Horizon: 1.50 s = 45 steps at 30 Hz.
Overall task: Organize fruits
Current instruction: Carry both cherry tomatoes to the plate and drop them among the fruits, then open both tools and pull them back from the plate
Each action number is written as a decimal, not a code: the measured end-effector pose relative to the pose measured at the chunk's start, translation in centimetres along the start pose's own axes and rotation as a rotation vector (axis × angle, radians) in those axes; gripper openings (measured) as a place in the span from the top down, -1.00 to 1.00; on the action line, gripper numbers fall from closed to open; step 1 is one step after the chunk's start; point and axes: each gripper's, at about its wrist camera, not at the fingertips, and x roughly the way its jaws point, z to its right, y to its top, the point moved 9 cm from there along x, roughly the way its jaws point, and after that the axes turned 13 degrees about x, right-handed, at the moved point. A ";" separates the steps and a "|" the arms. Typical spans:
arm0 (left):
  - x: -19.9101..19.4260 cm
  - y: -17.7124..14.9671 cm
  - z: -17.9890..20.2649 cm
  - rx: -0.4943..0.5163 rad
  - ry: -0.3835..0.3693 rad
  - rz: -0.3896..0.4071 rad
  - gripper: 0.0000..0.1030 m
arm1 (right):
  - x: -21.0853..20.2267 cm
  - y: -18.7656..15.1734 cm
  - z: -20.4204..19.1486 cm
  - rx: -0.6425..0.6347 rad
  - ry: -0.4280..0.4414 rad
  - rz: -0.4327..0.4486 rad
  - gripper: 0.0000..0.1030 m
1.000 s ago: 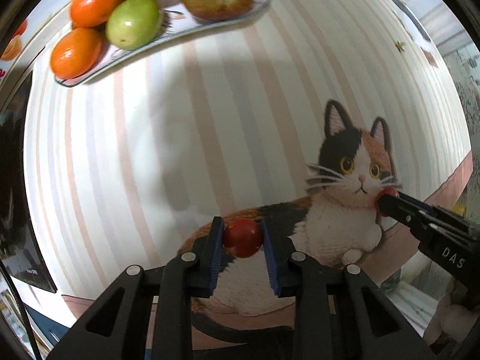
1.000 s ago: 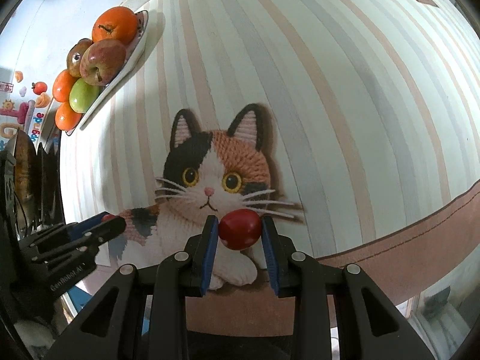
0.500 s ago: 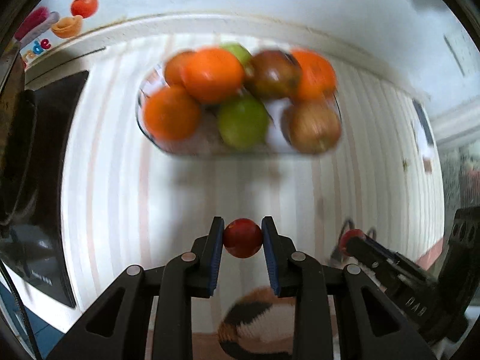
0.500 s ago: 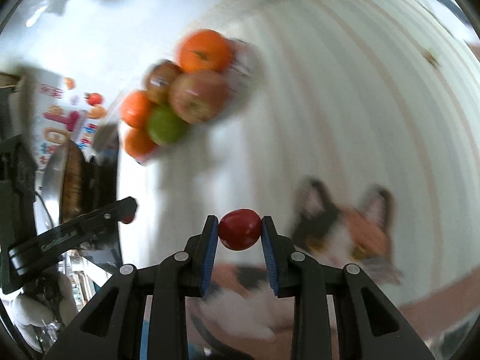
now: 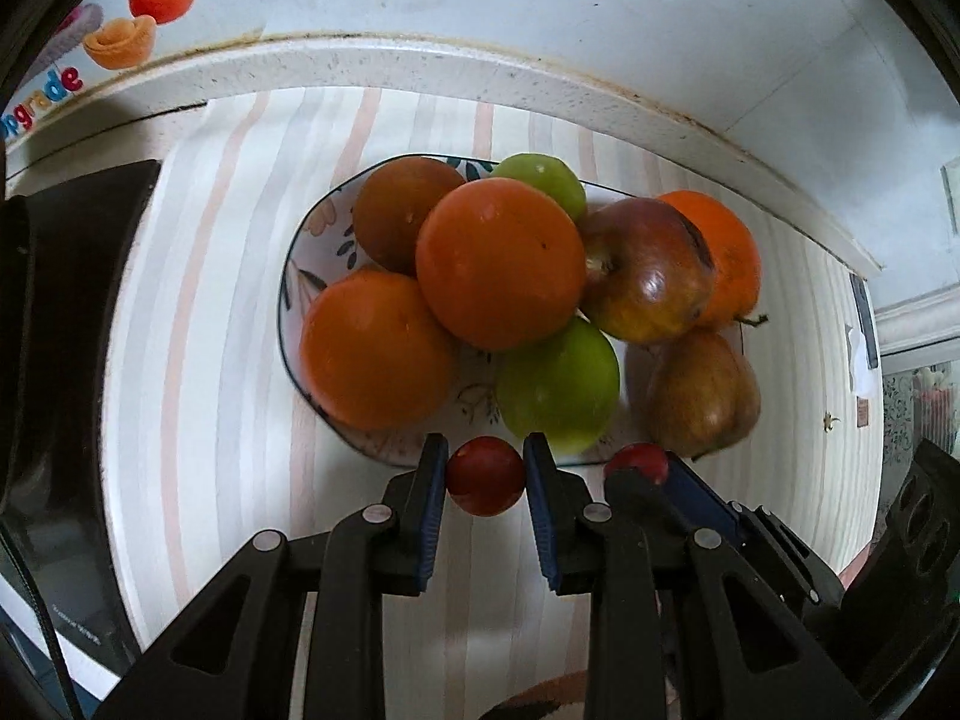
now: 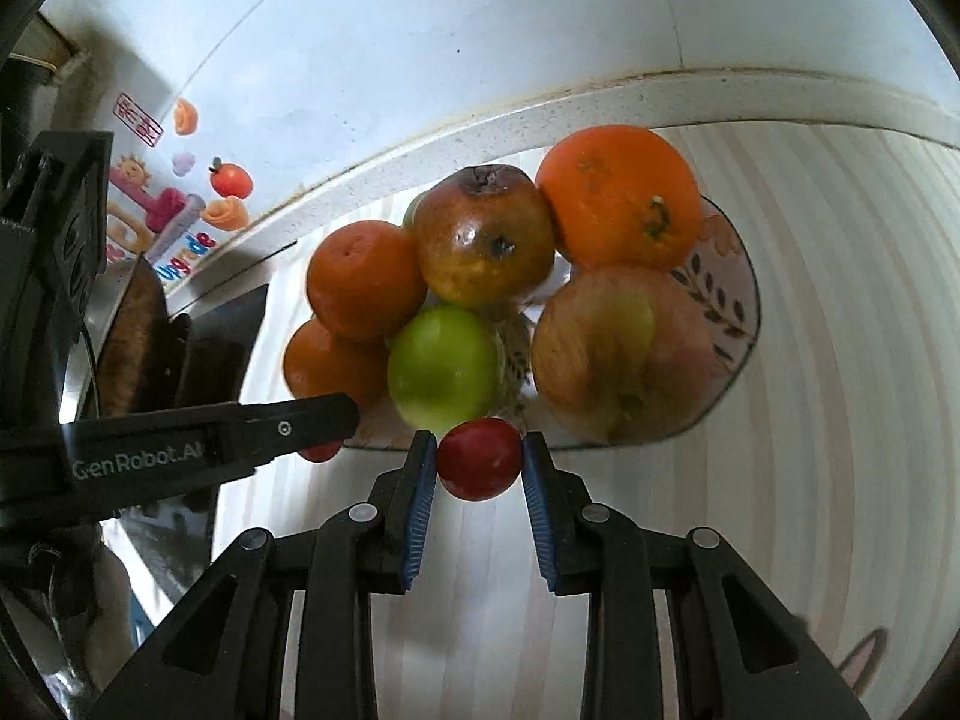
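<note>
Gripping small red fruit [image 5: 485, 476], left tongs [image 5: 485, 474] clamped shut; right tongs [image 6: 479, 468] likewise on second red fruit [image 6: 479, 459]. Both held just near of plate [image 5: 384, 447], likely for adding to pile.

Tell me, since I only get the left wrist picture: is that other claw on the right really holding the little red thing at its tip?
Observer: Yes. In the right wrist view the right gripper is clamped on both sides of a whole round red fruit.
Operator: Is it over the plate?
Observer: It hangs at the near rim of the plate, just in front of a green fruit.
Operator: Any room there?
Observer: Little; the plate shows bare only along its right side.
</note>
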 end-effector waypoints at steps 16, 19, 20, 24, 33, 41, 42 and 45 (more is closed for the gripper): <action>-1.8 0.5 0.2 -0.022 0.014 0.021 -0.49 | -2.7 0.8 -1.0 0.000 0.044 0.060 -0.60; -3.6 -0.1 0.0 -0.006 0.067 0.053 -0.62 | -5.1 0.8 -0.2 0.013 0.020 0.071 -0.72; -4.0 -0.5 -0.2 -0.004 0.094 0.058 -0.62 | -5.4 0.5 0.1 0.008 0.008 0.056 -0.73; -5.2 -3.8 -0.9 -0.025 0.194 0.073 -0.62 | -4.5 -3.6 2.2 -0.021 -0.040 -0.119 -0.66; 0.7 -13.7 -1.1 -0.092 0.200 -0.134 -0.62 | -1.3 -8.2 5.9 -0.012 -0.130 -0.170 -0.18; 1.1 -12.9 -0.4 -0.095 0.197 -0.116 -0.62 | -0.5 -7.5 5.1 -0.135 -0.150 -0.122 0.39; 0.9 -12.5 -0.2 -0.092 0.197 -0.107 -0.62 | -0.7 -7.5 5.1 -0.124 -0.131 -0.121 0.39; 0.5 -10.4 0.5 -0.080 0.198 -0.072 -0.62 | -2.3 -6.4 4.6 -0.076 -0.073 -0.098 0.39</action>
